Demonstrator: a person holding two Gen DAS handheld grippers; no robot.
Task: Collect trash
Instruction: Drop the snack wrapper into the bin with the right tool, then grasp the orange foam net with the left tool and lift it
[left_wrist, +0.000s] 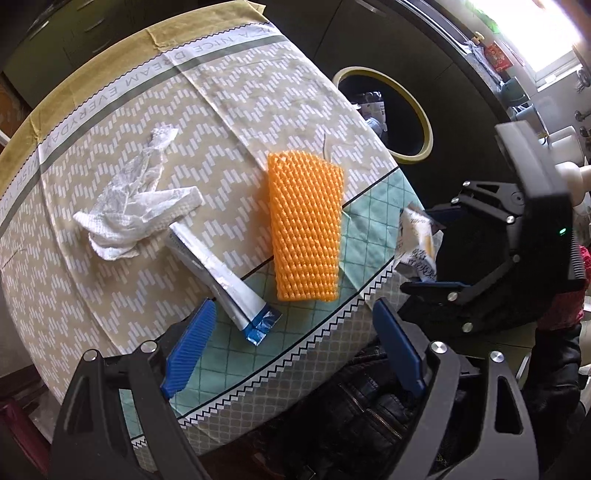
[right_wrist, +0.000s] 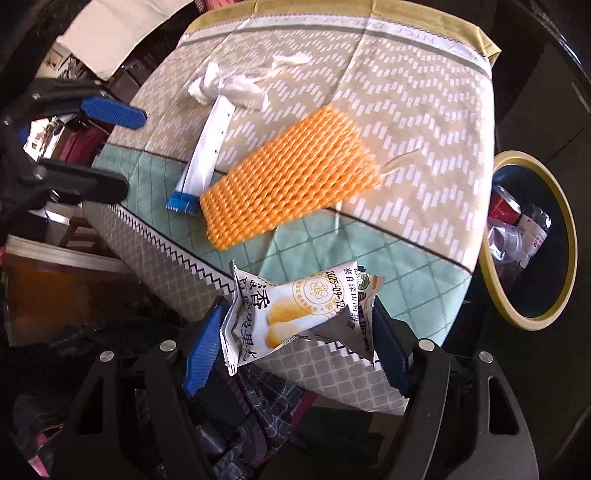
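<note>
- Left wrist view, far left of the table (left_wrist: 122, 110): a crumpled white paper towel (left_wrist: 129, 206) lies on the patterned cloth.
- Just right of it, a flattened silver tube with a blue end (left_wrist: 221, 273) lies slantwise, its upper end touching the towel.
- Below the tube, the left gripper (left_wrist: 291, 350) hovers near the table edge with its blue-padded jaws spread wide and nothing between them.
- Toward the middle, an orange foam net sleeve (left_wrist: 304, 229) lies flat, near the tube but apart from it.
- Further right, off the table edge, the right gripper (left_wrist: 432, 247) pinches a white snack wrapper (left_wrist: 417, 240); the right wrist view shows this wrapper (right_wrist: 299, 314) clamped between both pads, in the air.
- At the far right, beside the table, stands a dark bin with a yellow rim (right_wrist: 569, 236); it seems to hold bottles and packaging, though the contents are dim.
</note>
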